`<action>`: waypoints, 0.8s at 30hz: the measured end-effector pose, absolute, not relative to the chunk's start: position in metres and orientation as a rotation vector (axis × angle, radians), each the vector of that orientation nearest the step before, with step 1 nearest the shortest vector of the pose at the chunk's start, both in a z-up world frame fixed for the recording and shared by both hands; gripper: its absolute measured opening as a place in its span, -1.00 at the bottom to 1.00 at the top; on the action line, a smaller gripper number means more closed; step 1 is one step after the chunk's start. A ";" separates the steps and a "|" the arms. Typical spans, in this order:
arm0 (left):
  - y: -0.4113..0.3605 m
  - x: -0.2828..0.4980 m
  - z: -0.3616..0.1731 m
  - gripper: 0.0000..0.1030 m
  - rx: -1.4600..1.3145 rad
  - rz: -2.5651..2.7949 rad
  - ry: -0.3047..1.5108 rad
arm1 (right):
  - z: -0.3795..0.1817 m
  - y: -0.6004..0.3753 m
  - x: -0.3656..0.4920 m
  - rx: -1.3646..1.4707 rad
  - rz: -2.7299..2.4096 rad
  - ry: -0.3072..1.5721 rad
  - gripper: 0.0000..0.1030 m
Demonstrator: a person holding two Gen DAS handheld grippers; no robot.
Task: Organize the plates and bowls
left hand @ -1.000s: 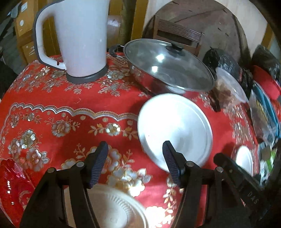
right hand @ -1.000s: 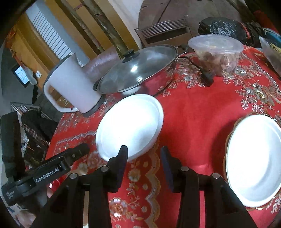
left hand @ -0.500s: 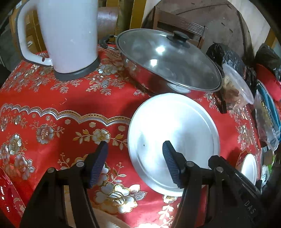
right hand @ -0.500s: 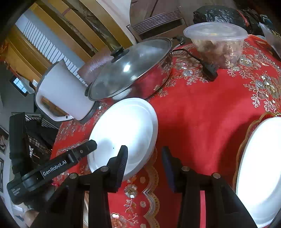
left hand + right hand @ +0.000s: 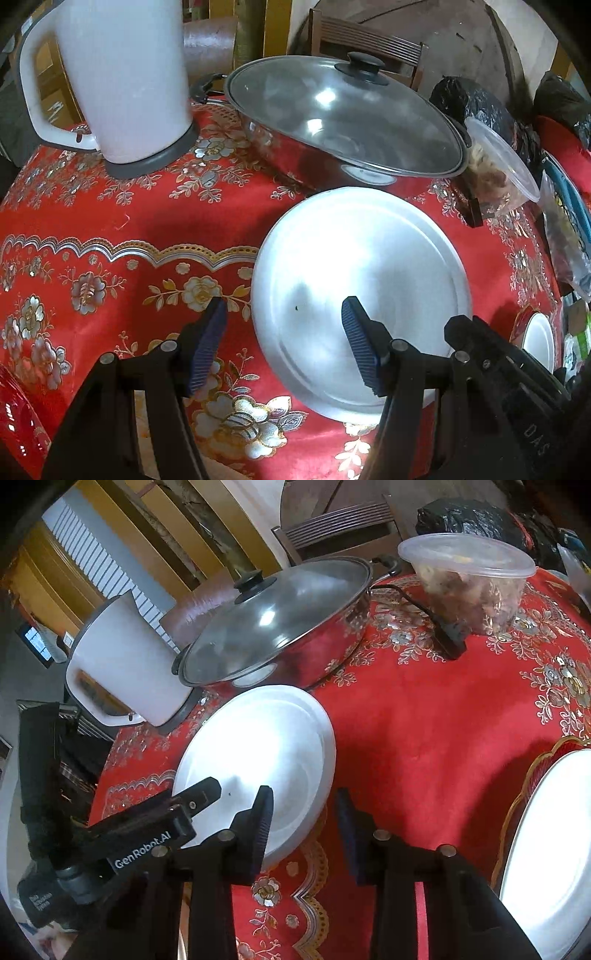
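A white plate (image 5: 362, 280) lies on the red flowered tablecloth in front of a lidded pan; it also shows in the right wrist view (image 5: 266, 760). My left gripper (image 5: 284, 347) is open and empty, its right finger over the plate's near left part and its left finger over the cloth. My right gripper (image 5: 304, 823) is open and empty, straddling the plate's near right rim. A second white plate (image 5: 550, 849) lies at the right edge, seen small in the left wrist view (image 5: 537, 341). The left gripper's body (image 5: 122, 853) shows at lower left.
A steel pan with a glass lid (image 5: 343, 114) and a white kettle (image 5: 122, 77) stand behind the plate. A clear lidded food tub (image 5: 469, 579) and a black plug (image 5: 448, 637) sit at the back right. Black bags and a chair lie beyond the table.
Both grippers have moved forward toward the white plate, which now looks larger. The left gripper's right finger now reaches over the plate. Both stay open.
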State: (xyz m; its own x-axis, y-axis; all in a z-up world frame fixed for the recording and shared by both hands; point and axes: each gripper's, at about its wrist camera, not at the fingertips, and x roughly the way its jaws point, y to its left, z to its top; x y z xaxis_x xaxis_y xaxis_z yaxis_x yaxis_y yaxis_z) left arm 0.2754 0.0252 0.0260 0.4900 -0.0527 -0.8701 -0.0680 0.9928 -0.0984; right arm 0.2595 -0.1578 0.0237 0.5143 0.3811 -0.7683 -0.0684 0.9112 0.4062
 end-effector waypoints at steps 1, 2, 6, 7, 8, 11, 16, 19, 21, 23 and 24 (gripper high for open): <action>0.026 0.275 0.026 0.23 -0.129 0.010 1.059 | 0.025 -0.158 0.259 0.344 0.273 0.996 -0.32; 0.028 0.275 0.027 0.23 -0.132 0.012 1.058 | 0.026 -0.159 0.259 0.339 0.269 0.991 -0.32; 0.037 0.269 0.033 0.23 -0.154 0.013 1.044 | 0.028 -0.161 0.258 0.343 0.266 0.985 -0.30; 0.041 0.265 0.037 0.23 -0.164 0.013 1.034 | 0.029 -0.162 0.258 0.345 0.265 0.983 -0.27; 0.043 0.262 0.040 0.23 -0.169 0.015 1.020 | 0.030 -0.163 0.257 0.346 0.268 0.983 -0.27; 0.046 0.246 0.054 0.23 -0.141 0.019 0.948 | 0.036 -0.168 0.250 0.343 0.267 0.968 -0.27; 0.042 0.219 0.071 0.23 -0.089 0.033 0.796 | 0.054 -0.167 0.233 0.276 0.267 0.920 -0.27; 0.038 0.205 0.080 0.23 -0.060 0.054 0.704 | 0.067 -0.162 0.223 0.213 0.240 0.863 -0.25; 0.040 0.196 0.086 0.23 -0.060 0.071 0.644 | 0.074 -0.160 0.214 0.206 0.236 0.828 -0.13; 0.041 0.191 0.091 0.23 -0.070 0.072 0.610 | 0.080 -0.156 0.206 0.165 0.204 0.785 0.09; 0.041 0.190 0.093 0.23 -0.073 0.073 0.602 | 0.082 -0.156 0.203 0.149 0.194 0.768 0.11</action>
State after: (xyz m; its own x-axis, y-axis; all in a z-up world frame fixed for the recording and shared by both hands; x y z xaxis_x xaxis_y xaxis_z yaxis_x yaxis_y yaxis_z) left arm 0.1904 0.0413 0.0928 0.8216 0.0472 -0.5682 -0.0897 0.9949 -0.0471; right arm 0.2029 -0.1558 0.0818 0.7033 0.2273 -0.6736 -0.1193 0.9718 0.2035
